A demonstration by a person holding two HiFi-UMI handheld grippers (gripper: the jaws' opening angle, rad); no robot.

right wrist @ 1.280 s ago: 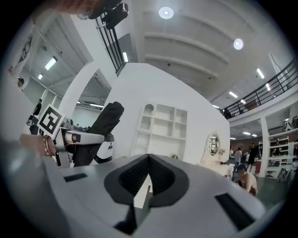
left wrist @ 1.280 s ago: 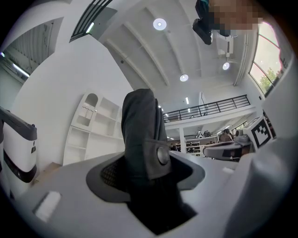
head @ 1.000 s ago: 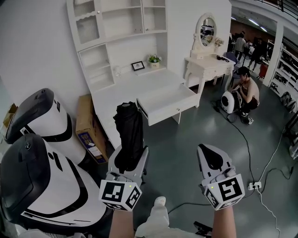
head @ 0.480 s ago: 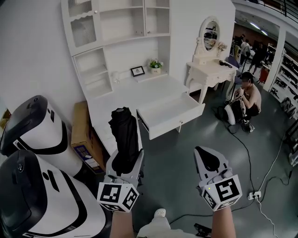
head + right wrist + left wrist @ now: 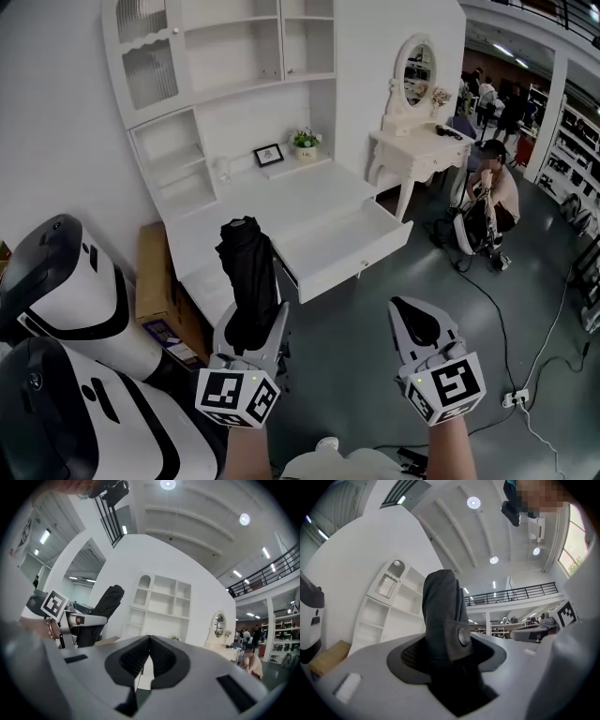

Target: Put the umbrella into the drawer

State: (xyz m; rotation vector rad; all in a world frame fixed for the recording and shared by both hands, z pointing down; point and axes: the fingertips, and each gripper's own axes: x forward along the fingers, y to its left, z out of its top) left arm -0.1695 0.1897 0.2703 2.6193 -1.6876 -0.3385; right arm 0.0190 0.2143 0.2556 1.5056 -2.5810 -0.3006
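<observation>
White against the wall ahead, the desk (image 5: pixel 234 211) has its drawer (image 5: pixel 342 246) pulled out. The left gripper (image 5: pixel 253 319) has its jaws clamped on the lower end of the folded black umbrella (image 5: pixel 248 272), which stands upright above them, well short of the drawer. The right gripper (image 5: pixel 419 323) has its jaws closed on nothing. Held so low, the umbrella could pivot in the jaws when tipped flat, or catch the drawer front going in.

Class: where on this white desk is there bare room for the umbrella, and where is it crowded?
The open drawer looks bare, between its front panel and the desktop. The desktop's front half is free. Crowded: the back, by picture frame and plant.
</observation>
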